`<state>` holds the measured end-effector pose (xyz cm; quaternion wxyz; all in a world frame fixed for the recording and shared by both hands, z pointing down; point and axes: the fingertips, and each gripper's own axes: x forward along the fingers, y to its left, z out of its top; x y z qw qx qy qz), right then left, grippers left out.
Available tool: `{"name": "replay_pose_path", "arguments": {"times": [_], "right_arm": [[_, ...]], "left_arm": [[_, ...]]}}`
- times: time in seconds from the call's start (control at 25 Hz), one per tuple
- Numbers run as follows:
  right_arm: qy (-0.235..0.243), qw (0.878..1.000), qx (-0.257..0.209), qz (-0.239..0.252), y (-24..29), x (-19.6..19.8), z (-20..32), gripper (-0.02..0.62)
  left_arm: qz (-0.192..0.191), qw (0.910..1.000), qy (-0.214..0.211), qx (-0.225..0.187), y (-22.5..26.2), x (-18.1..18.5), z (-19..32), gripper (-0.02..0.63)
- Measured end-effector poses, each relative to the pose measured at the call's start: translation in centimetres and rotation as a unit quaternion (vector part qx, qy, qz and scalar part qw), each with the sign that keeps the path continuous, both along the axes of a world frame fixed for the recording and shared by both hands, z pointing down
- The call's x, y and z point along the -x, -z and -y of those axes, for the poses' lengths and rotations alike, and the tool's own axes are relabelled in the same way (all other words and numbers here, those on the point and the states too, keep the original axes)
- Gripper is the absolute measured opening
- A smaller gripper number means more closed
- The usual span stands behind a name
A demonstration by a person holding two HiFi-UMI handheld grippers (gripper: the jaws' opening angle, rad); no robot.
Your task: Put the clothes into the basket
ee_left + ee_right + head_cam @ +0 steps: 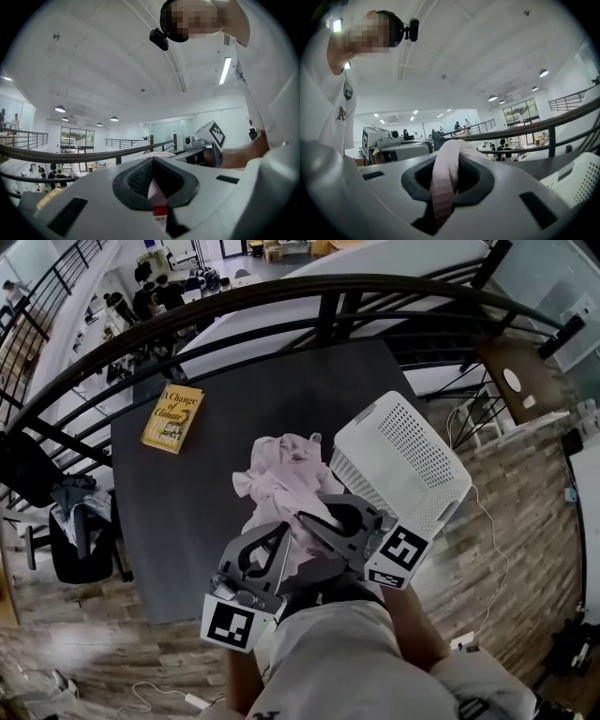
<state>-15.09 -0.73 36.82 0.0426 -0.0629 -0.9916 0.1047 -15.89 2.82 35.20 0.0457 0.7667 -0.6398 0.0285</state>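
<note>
A pale pink garment (286,479) hangs bunched over the dark table (187,521), held up at its near end by both grippers. My left gripper (279,545) is shut on a fold of it; in the left gripper view the left gripper (152,180) pinches pink cloth (157,194) with a small red tag. My right gripper (314,521) is shut on another fold, and in the right gripper view a thick roll of pink cloth (443,187) runs through the right gripper (446,173). The white perforated basket (408,442) stands just right of the garment, at the table's right edge.
A yellow book (173,418) lies near the table's far left corner. A curved black railing (281,292) runs behind the table. A dark chair with clothes on it (80,521) stands left of the table. Wood floor with a white cable (492,531) lies to the right.
</note>
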Motion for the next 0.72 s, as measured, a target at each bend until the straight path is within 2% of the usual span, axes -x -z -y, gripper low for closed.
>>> {"name": "replay_pose_path", "arguments": {"times": [0.36,0.72], "right_arm": [[-0.012,0.999,-0.028,0.025,2.2,-0.4,0.2,0.061],[-0.032,0.998,-0.039,0.049,4.8,-3.1,2.7,0.061]], "left_arm": [[0.021,0.9996,-0.018,-0.01,1.1,-0.3,0.0,0.003],[0.039,0.9981,-0.041,-0.024,3.2,-2.8,2.4,0.003]]}}
